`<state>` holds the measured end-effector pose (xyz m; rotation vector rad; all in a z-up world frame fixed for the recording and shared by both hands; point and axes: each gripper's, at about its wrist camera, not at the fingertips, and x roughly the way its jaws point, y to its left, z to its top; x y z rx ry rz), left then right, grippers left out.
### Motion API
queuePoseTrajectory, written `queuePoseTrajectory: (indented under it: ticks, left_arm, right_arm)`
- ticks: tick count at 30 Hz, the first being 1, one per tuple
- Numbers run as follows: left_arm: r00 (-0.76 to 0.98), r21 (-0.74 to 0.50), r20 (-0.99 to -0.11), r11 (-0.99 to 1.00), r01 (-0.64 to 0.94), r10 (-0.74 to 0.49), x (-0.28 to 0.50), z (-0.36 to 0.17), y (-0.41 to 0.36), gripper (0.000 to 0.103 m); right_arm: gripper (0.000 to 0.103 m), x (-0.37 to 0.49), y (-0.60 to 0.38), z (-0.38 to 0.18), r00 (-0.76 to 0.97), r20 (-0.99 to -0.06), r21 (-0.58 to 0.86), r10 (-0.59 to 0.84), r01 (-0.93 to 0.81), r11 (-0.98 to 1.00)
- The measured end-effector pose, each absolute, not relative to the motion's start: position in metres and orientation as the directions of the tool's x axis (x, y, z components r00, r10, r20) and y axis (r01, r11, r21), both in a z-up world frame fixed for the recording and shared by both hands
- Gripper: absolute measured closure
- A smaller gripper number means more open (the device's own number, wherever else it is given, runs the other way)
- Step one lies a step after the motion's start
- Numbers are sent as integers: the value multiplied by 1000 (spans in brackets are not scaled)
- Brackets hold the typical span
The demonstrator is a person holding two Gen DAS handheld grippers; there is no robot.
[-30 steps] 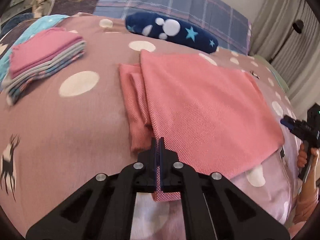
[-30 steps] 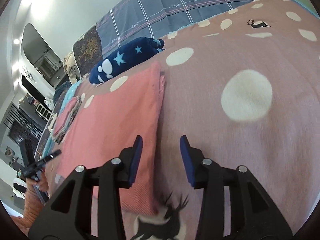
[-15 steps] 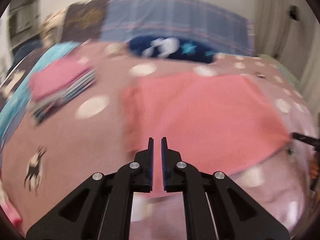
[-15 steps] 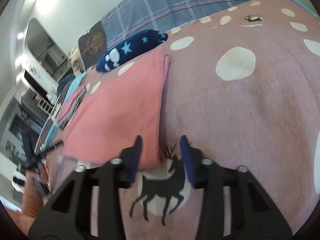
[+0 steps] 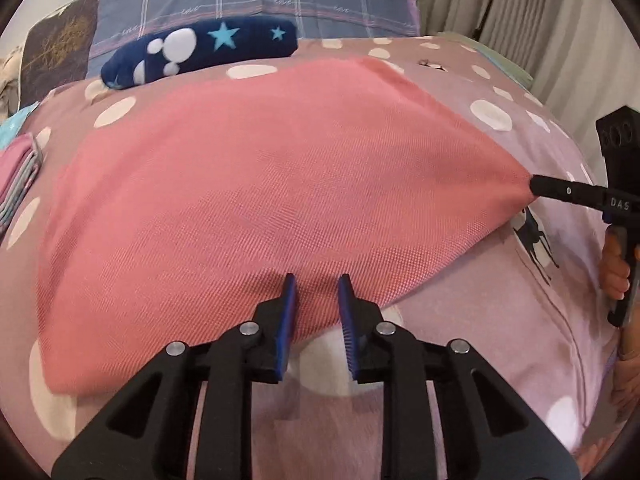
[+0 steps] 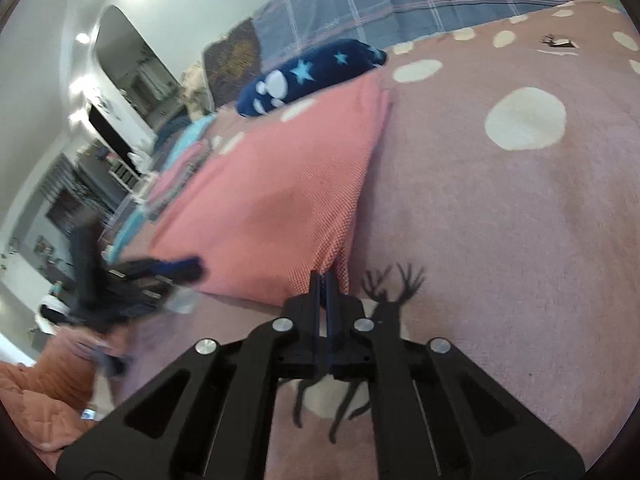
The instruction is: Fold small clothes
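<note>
The pink cloth (image 5: 248, 184) lies spread across the middle of the dotted blanket (image 5: 500, 320). The right gripper (image 6: 325, 280) pinches its corner at right. The left gripper (image 5: 316, 296), jaws just opening, stands parted over the near edge.

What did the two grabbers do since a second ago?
The left gripper let go of the pink cloth; its jaws have just been opening, hovering over the near edge. The right gripper closed on the cloth's corner. The folded pile and navy pillow stayed.
</note>
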<state>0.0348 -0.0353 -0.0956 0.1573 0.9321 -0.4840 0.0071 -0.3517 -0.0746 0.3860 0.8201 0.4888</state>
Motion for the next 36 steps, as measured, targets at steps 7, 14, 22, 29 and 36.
queuePoseTrajectory:
  ticks: [7, 14, 22, 29, 36]
  left_arm:
    - [518, 1, -776, 819, 574, -361, 17, -62, -96, 79]
    - [470, 53, -776, 698, 714, -421, 12, -72, -196, 71]
    - [463, 93, -805, 692, 716, -370, 18, -94, -233, 65]
    - [425, -143, -788, 804, 577, -446, 45, -87, -174, 91]
    - [436, -145, -781, 809, 570, -447, 40, -89, -172, 91]
  right_arm:
    - [102, 11, -372, -82, 535, -622, 531, 573, -249, 810]
    - [100, 23, -382, -78, 527, -647, 531, 551, -207, 822]
    - [99, 21, -402, -80, 540, -649, 550, 537, -155, 821]
    - [99, 31, -398, -82, 509, -660, 547, 552, -177, 818]
    - [86, 72, -368, -90, 419, -689, 558, 591, -214, 802]
